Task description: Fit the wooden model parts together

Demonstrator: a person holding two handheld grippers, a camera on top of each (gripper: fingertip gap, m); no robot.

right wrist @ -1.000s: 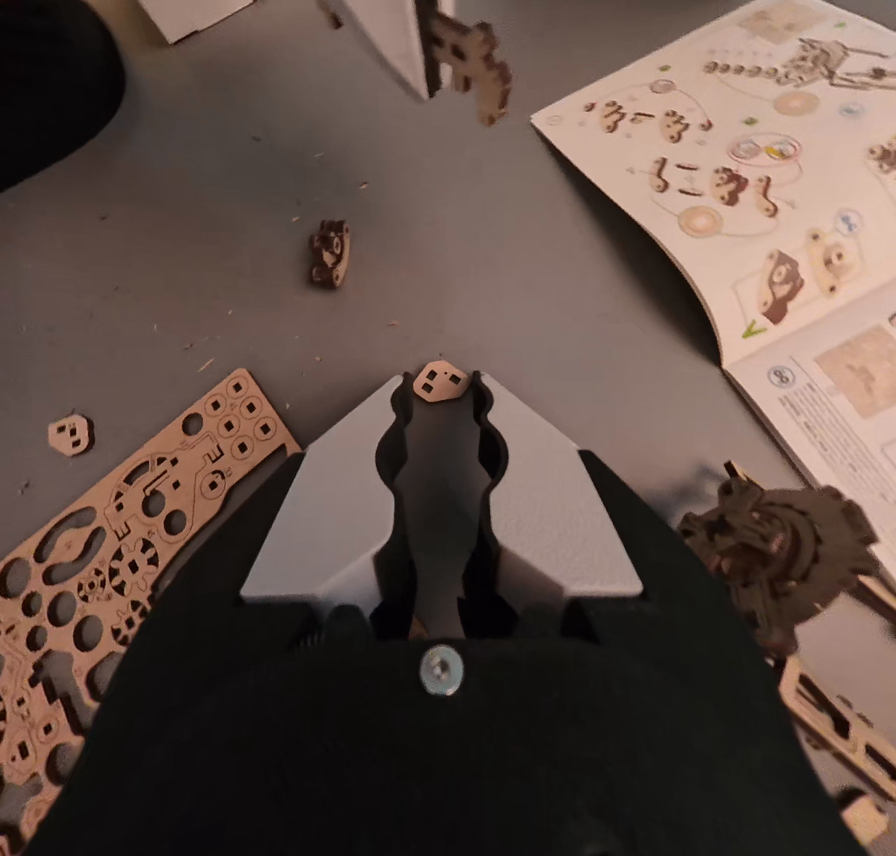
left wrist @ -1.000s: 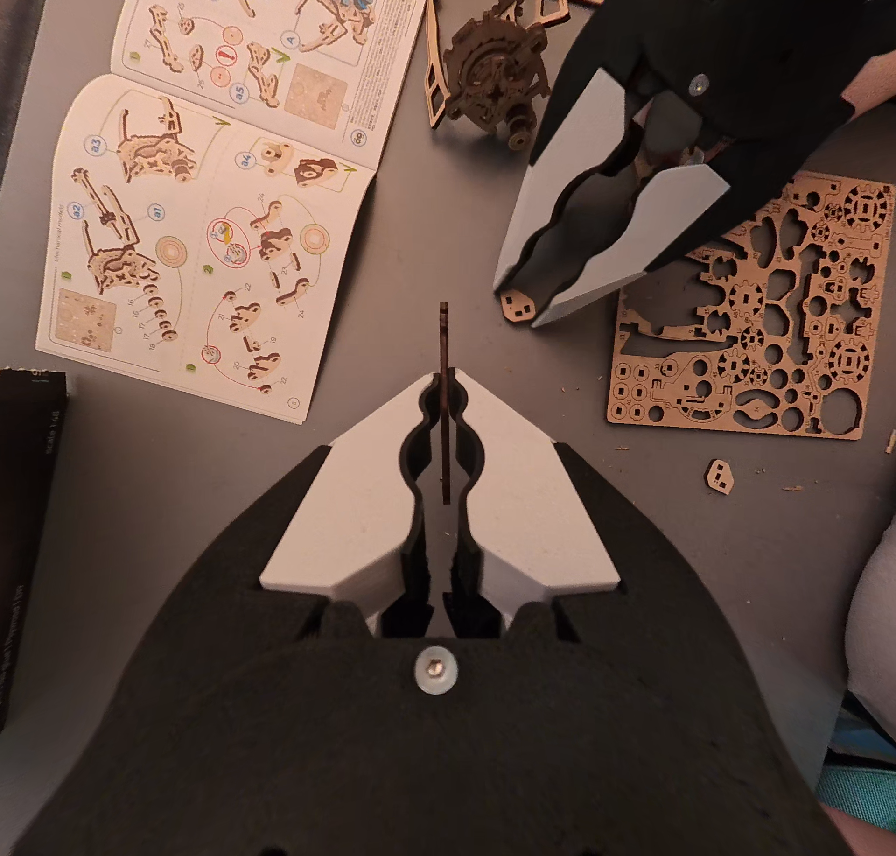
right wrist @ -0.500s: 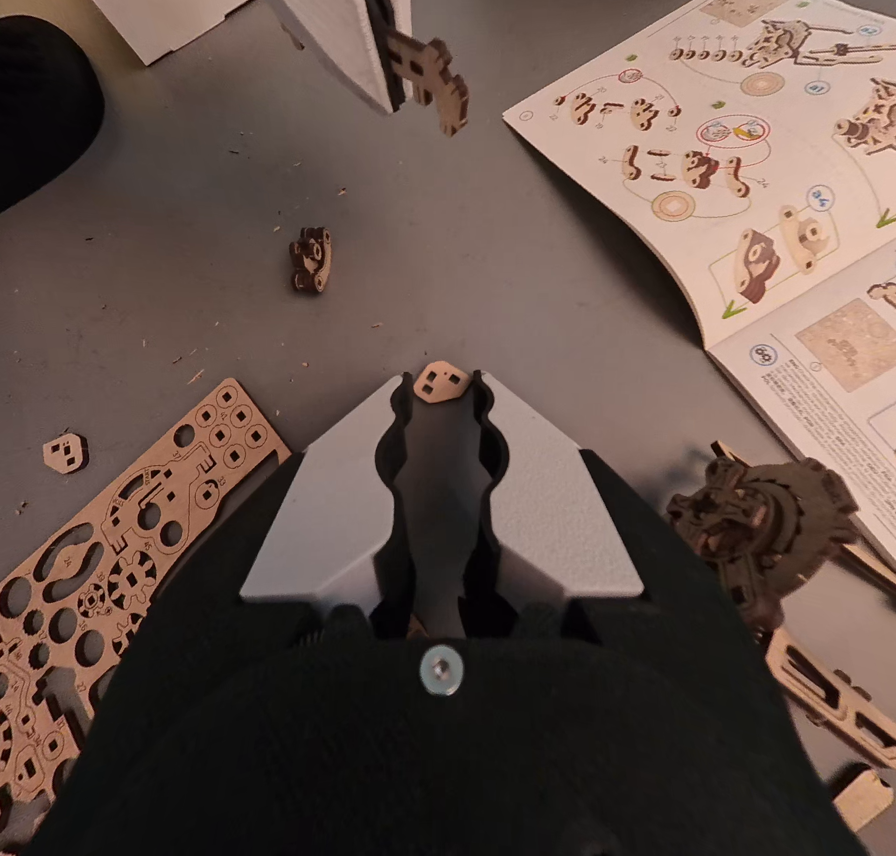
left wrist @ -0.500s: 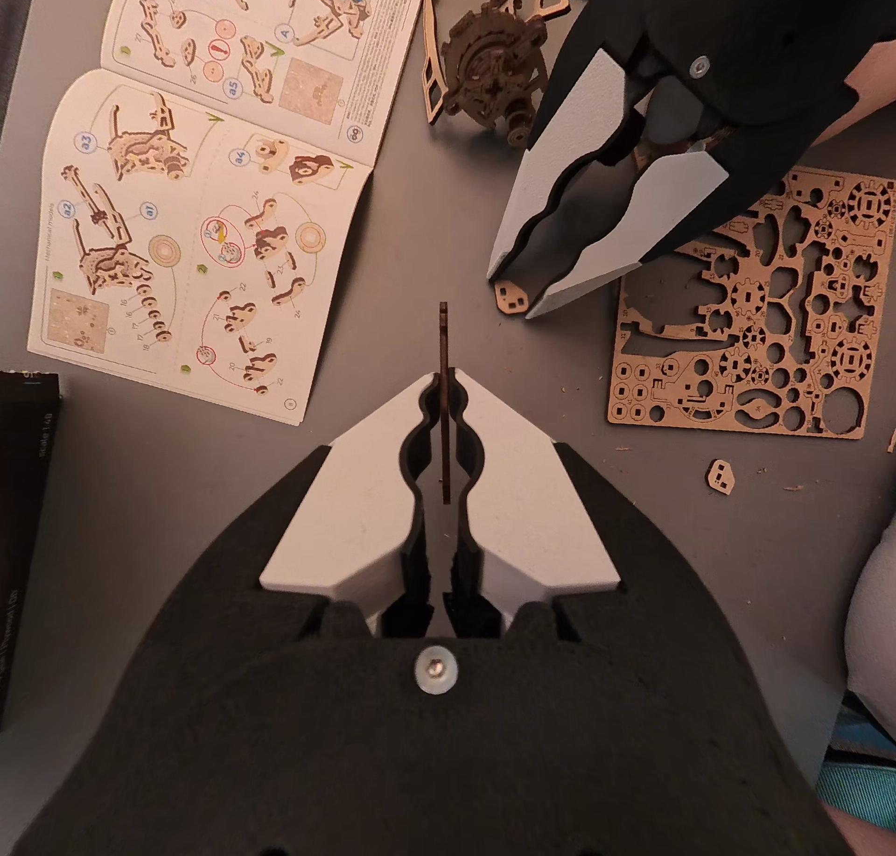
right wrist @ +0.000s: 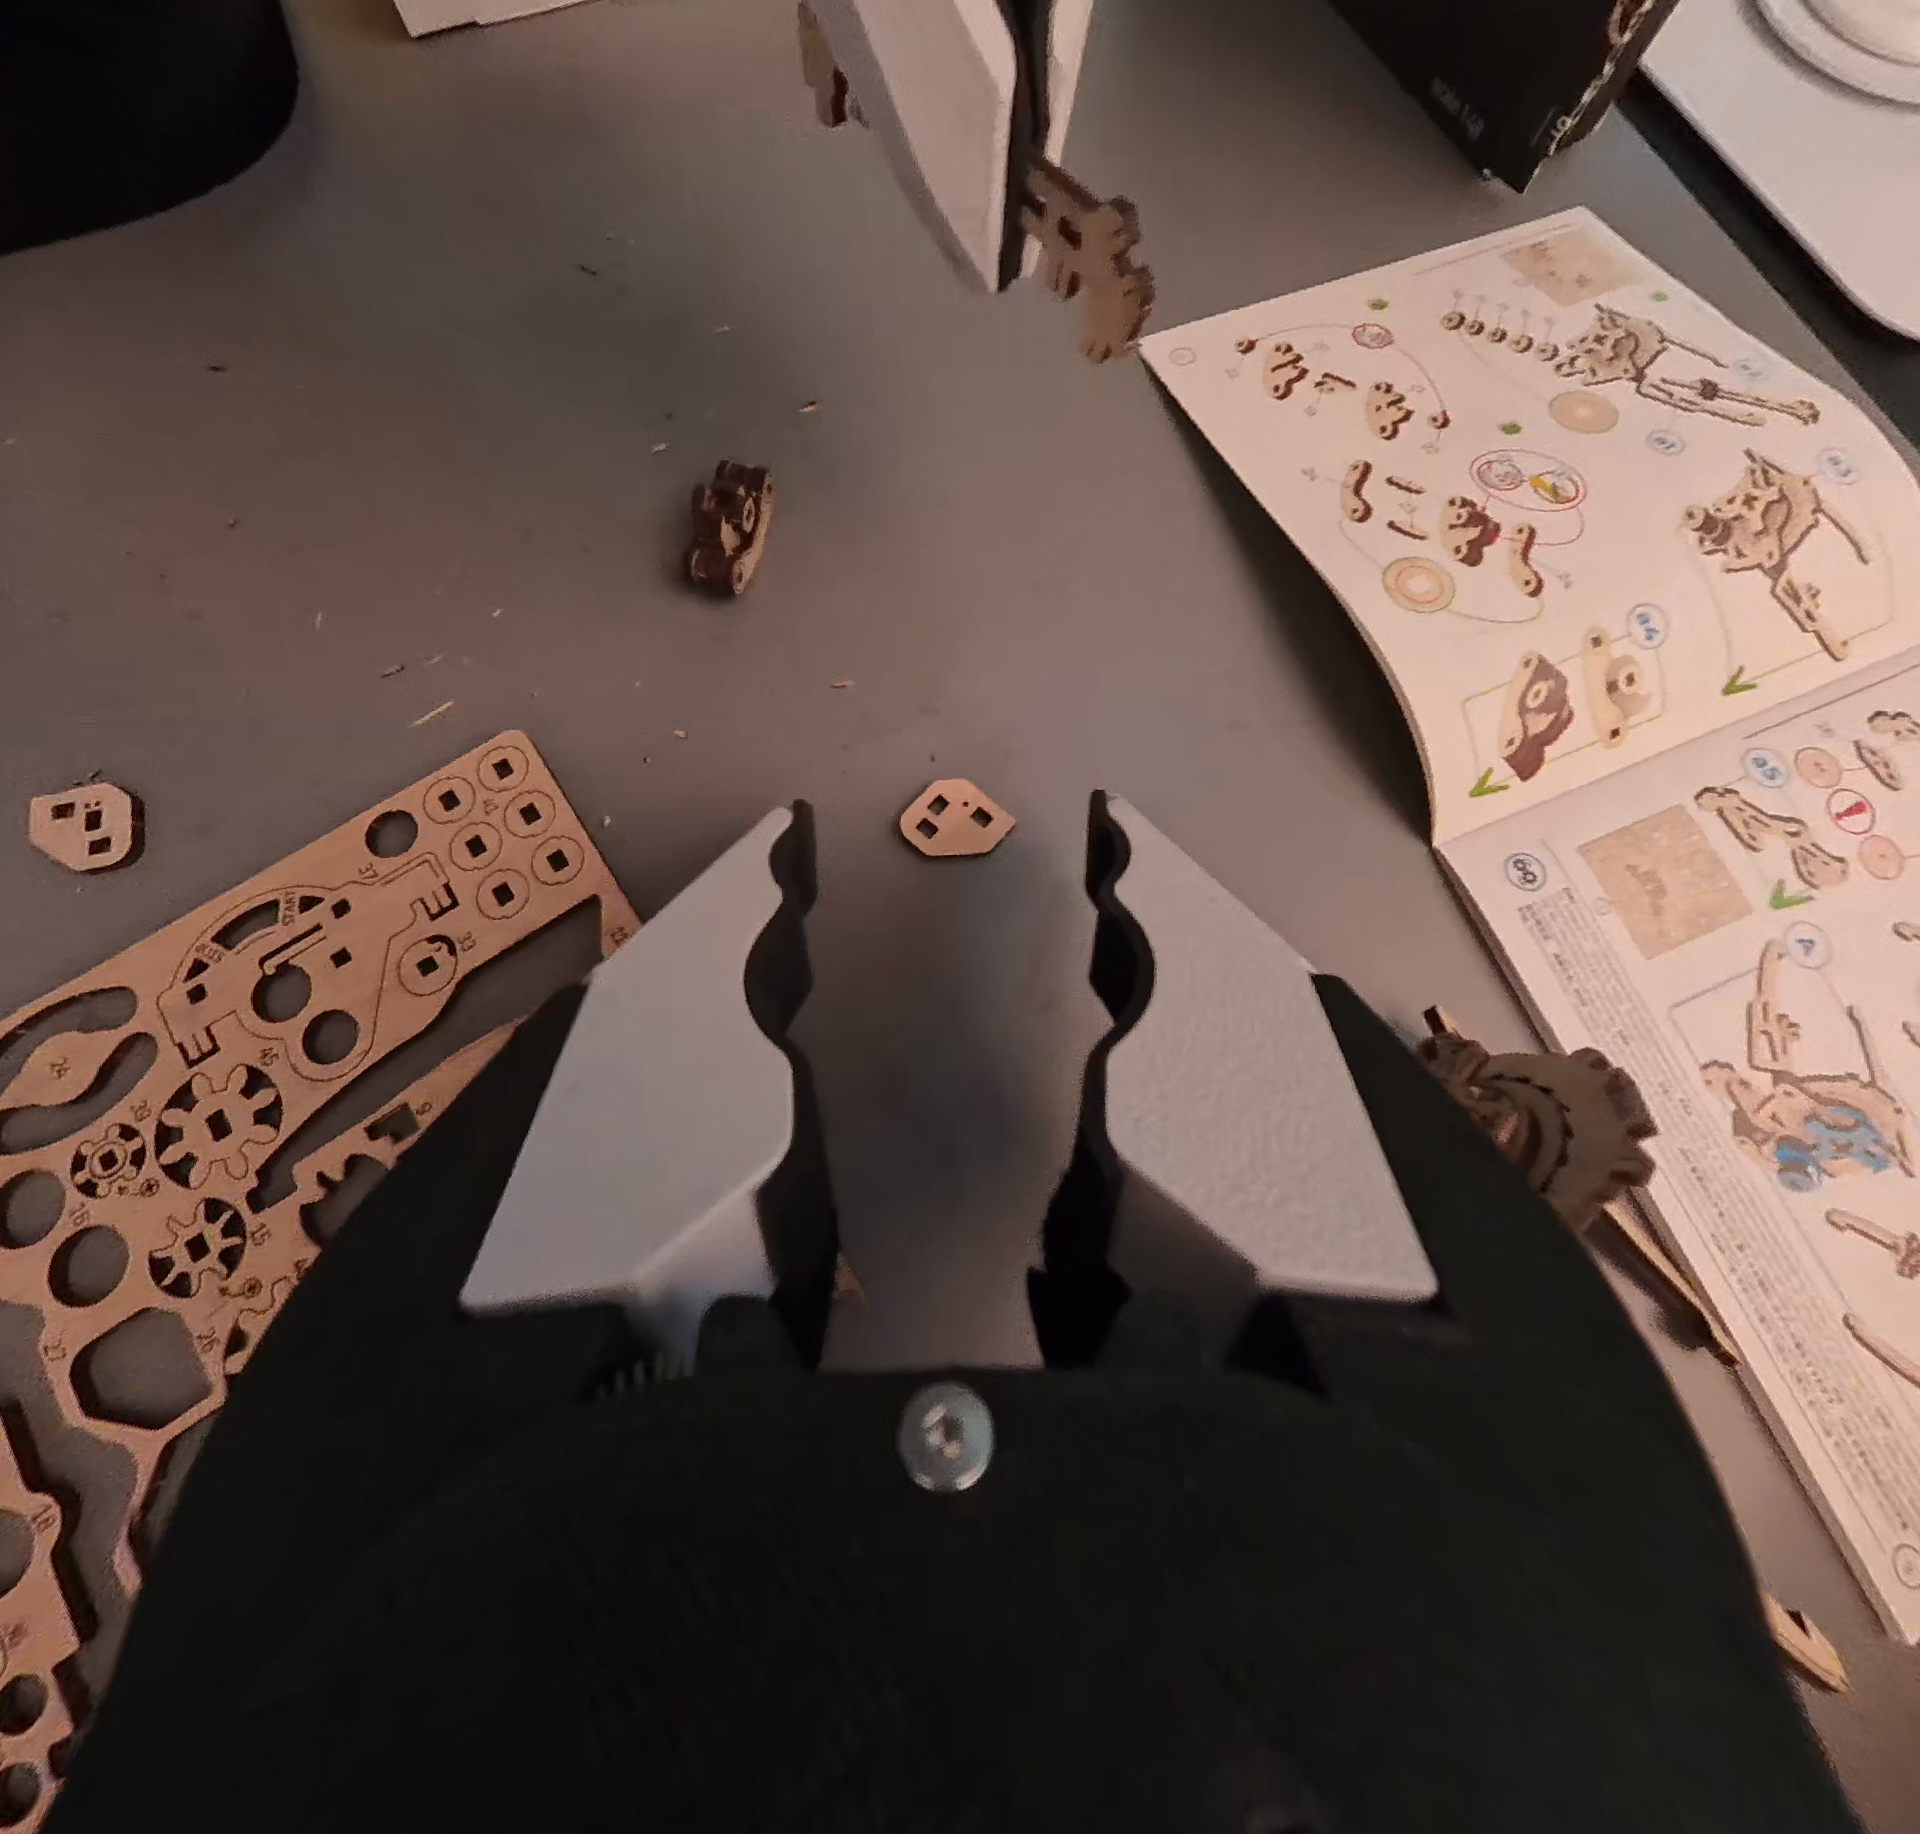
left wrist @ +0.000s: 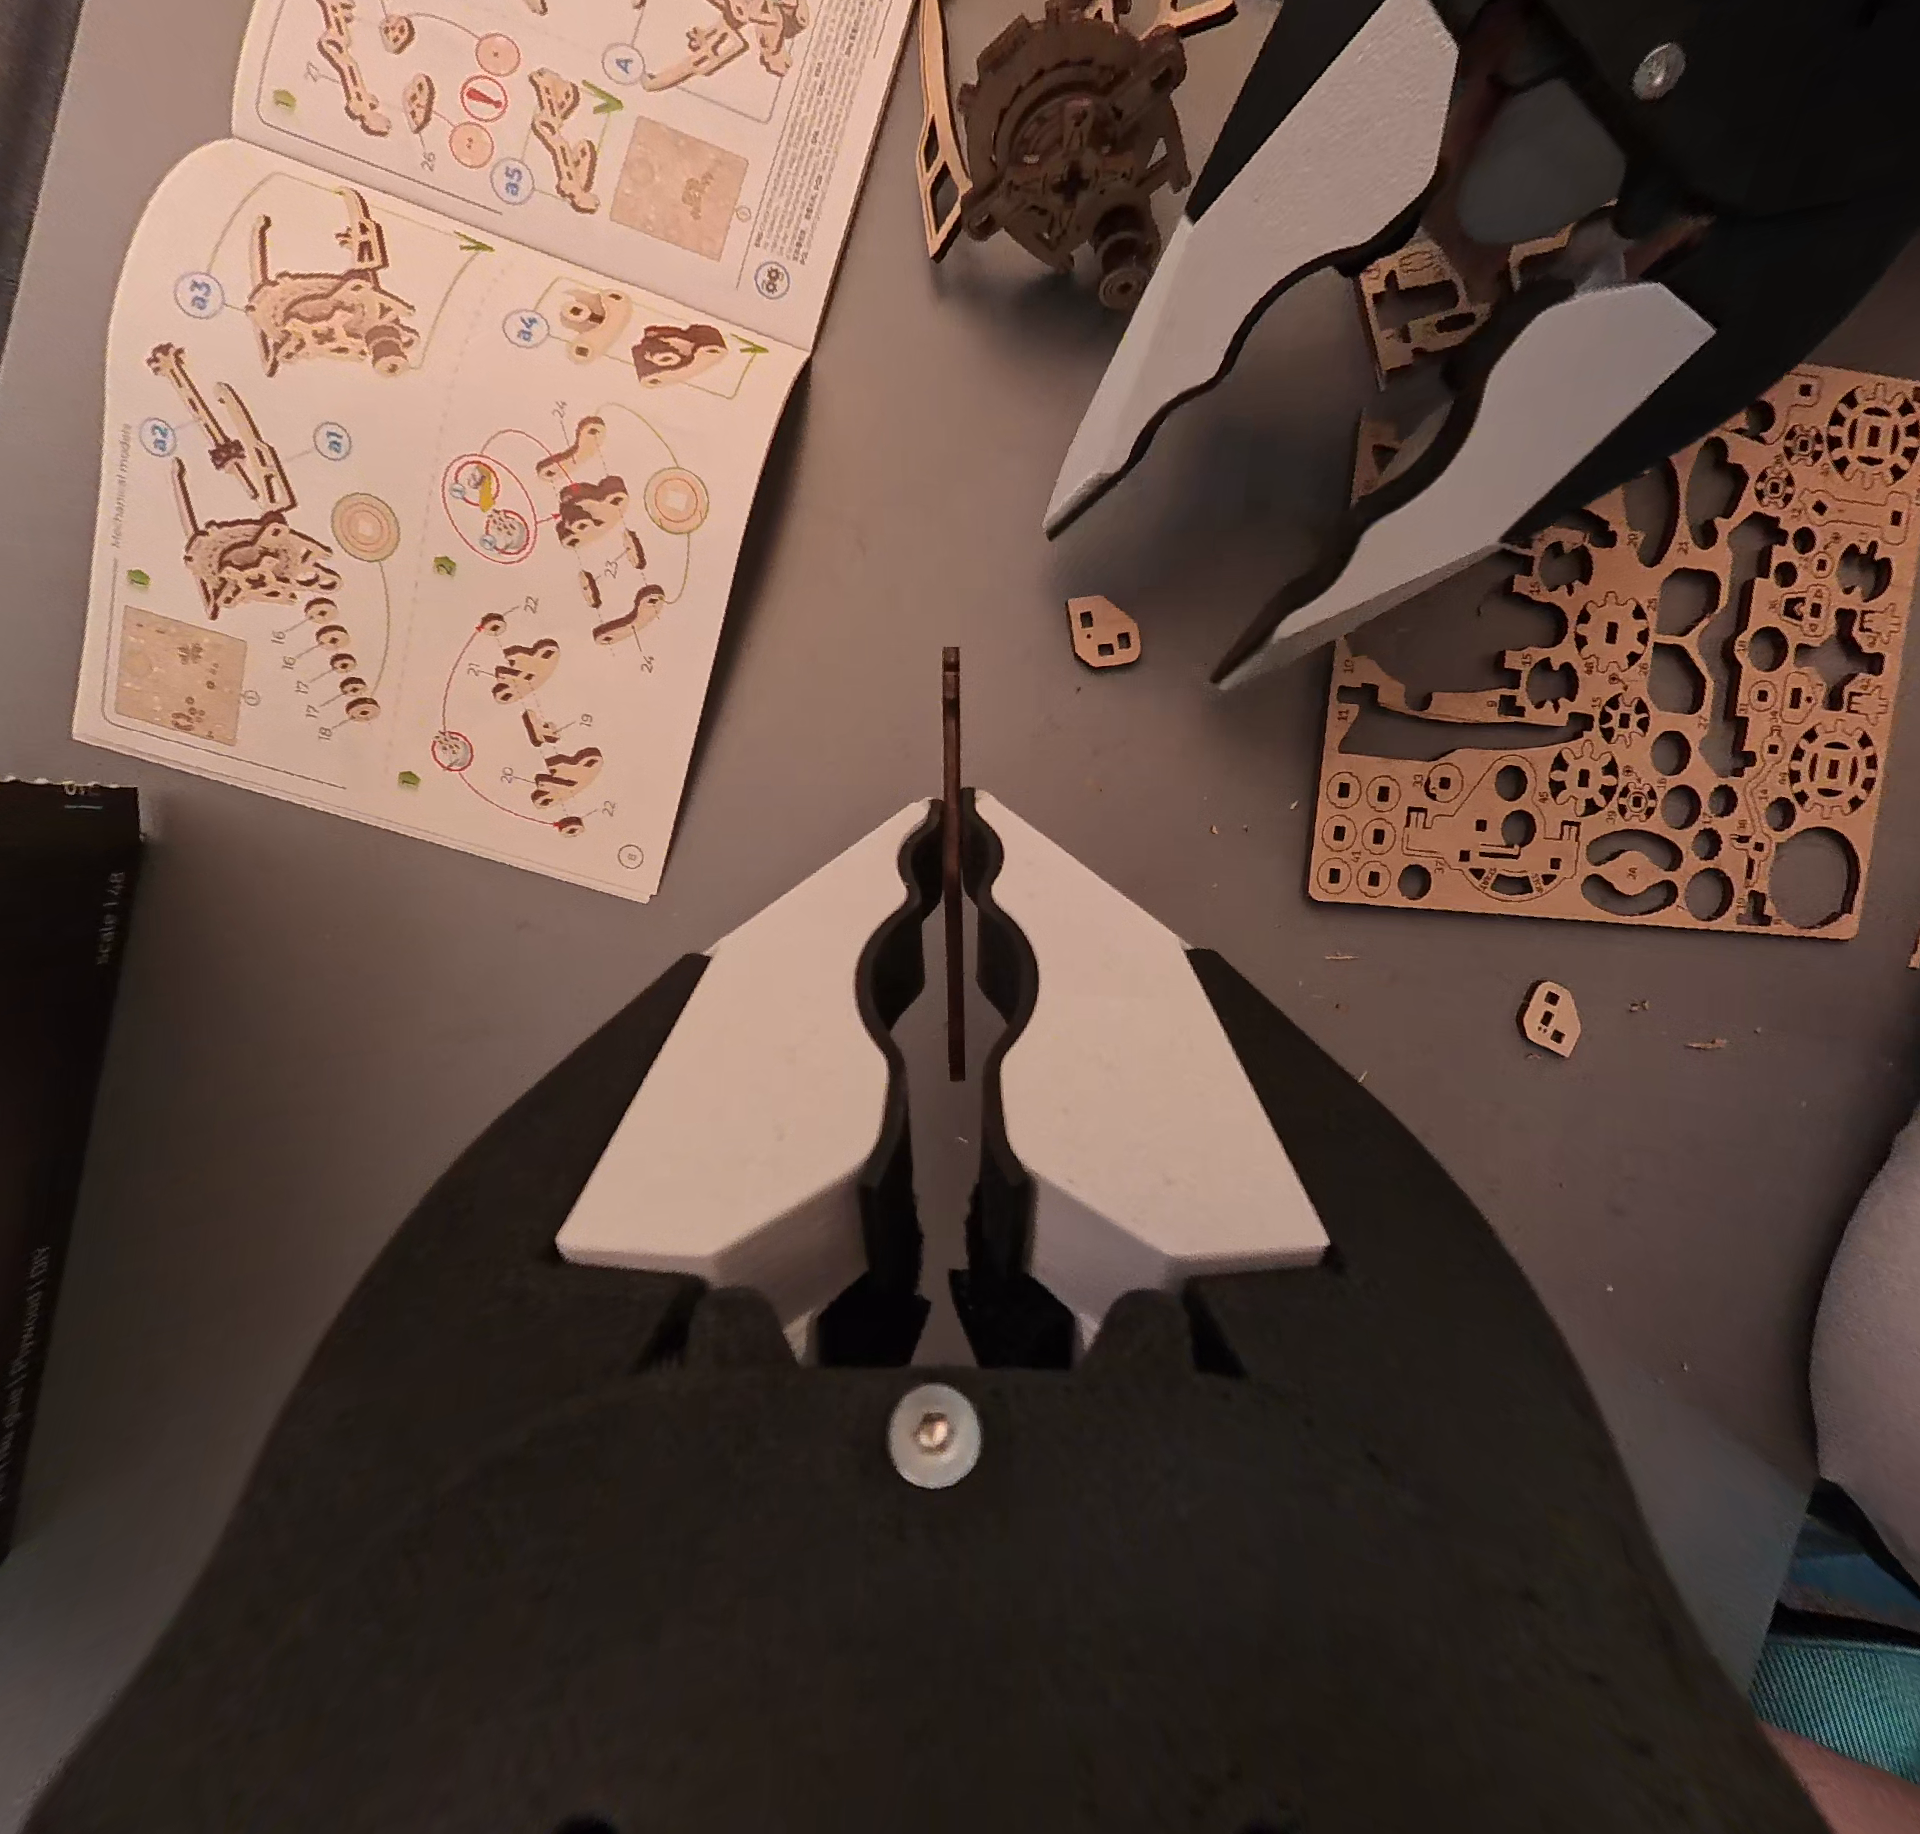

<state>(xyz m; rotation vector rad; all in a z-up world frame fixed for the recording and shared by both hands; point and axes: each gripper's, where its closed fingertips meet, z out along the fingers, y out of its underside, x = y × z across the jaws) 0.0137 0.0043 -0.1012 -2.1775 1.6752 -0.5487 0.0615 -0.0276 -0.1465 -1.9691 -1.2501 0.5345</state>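
Observation:
My left gripper [left wrist: 951, 810] is shut on a thin flat wooden part [left wrist: 951, 724], seen edge-on and held above the grey table. In the right wrist view that gripper [right wrist: 1013, 257] hangs at the top with the lobed part [right wrist: 1091, 257] sticking out. My right gripper [right wrist: 948, 813] is open and empty. A small flat wooden piece with square holes [right wrist: 956, 820] lies on the table between its fingertips. In the left wrist view the right gripper [left wrist: 1138, 605] hovers open beside that piece [left wrist: 1103, 633].
An open instruction booklet [left wrist: 436, 413] lies at the left. A gear assembly [left wrist: 1070, 143], a punched plywood sheet [left wrist: 1455, 896], a second small flat piece [left wrist: 1551, 1017] and a dark box [left wrist: 52, 1057] lie around. A small dark sub-assembly [right wrist: 730, 527] sits mid-table. There is about 8 centimetres between the tips of the two grippers.
My right gripper has opened and let go of the small flat piece, which now lies on the table. The left gripper has kept its hold and barely moved.

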